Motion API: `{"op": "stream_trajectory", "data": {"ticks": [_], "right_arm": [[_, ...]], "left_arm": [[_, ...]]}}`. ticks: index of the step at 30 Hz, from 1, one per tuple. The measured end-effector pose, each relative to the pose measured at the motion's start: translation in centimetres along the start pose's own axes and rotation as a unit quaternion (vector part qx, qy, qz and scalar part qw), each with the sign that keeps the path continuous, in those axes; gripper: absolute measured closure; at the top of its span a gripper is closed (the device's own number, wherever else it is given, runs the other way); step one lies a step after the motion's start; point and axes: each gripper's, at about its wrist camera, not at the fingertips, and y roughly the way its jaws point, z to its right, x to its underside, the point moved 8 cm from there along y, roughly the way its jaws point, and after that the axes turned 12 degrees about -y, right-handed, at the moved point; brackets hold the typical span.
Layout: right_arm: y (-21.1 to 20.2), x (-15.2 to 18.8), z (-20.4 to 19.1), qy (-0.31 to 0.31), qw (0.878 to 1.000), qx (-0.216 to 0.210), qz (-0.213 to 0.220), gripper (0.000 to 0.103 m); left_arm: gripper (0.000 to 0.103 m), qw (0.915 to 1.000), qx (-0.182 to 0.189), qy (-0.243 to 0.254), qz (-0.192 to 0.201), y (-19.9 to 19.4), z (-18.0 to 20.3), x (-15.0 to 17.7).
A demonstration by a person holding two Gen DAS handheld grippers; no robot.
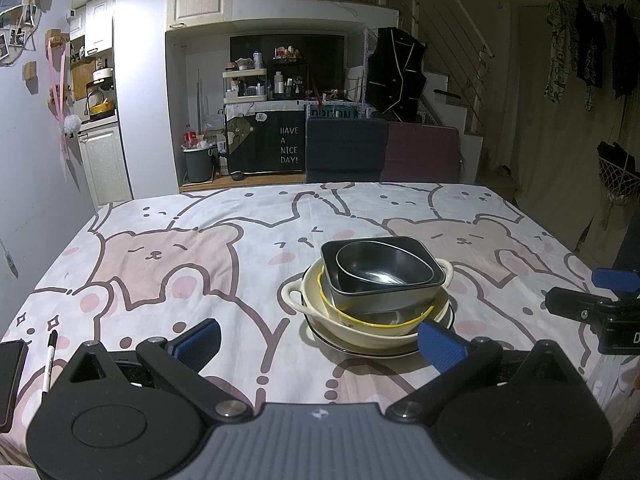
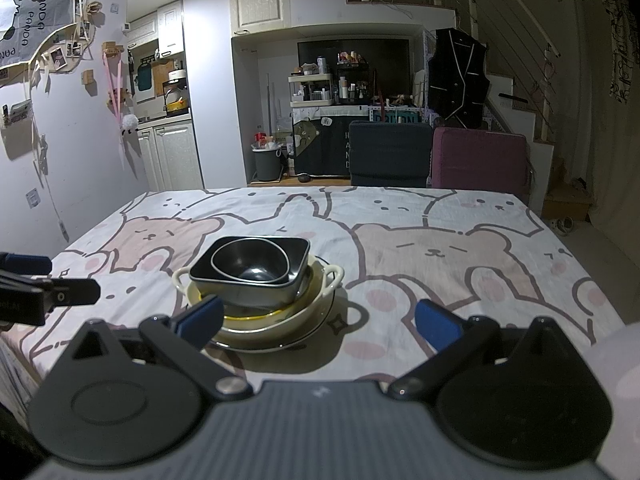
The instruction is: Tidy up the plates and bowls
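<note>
The stack of dishes [image 1: 372, 300] sits on the cartoon-print tablecloth [image 1: 200, 256] just ahead of both claws: a small dark bowl [image 1: 384, 266] nests in a square dark bowl [image 1: 380, 280], which sits in a yellow-rimmed bowl [image 1: 376, 320] inside a cream two-handled dish [image 1: 304, 304], all on a dark-rimmed plate [image 1: 360, 350]. The left claw [image 1: 320, 340] and right claw [image 2: 320, 322] are both spread wide and empty. If unstacking comes next, I would pinch the top bowl's rim and lift straight up so nothing below shifts.

- I'm in a home: kitchen cabinets [image 1: 102, 160], a staircase [image 2: 524, 92], hanging clothes [image 1: 588, 52].
- A bear-print cloth [image 1: 168, 252] covers my counter [image 2: 460, 240].
</note>
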Motion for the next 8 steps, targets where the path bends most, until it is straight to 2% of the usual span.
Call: {"op": "stream_trajectory", "data": {"ticks": [8], "right_arm": [[0.00, 0.02, 0.01, 0.000, 1.000, 0.000, 0.000, 0.001]], "left_arm": [[0.000, 1.0000, 0.000, -0.001, -0.001, -0.03, 0.01, 0.03]]}}
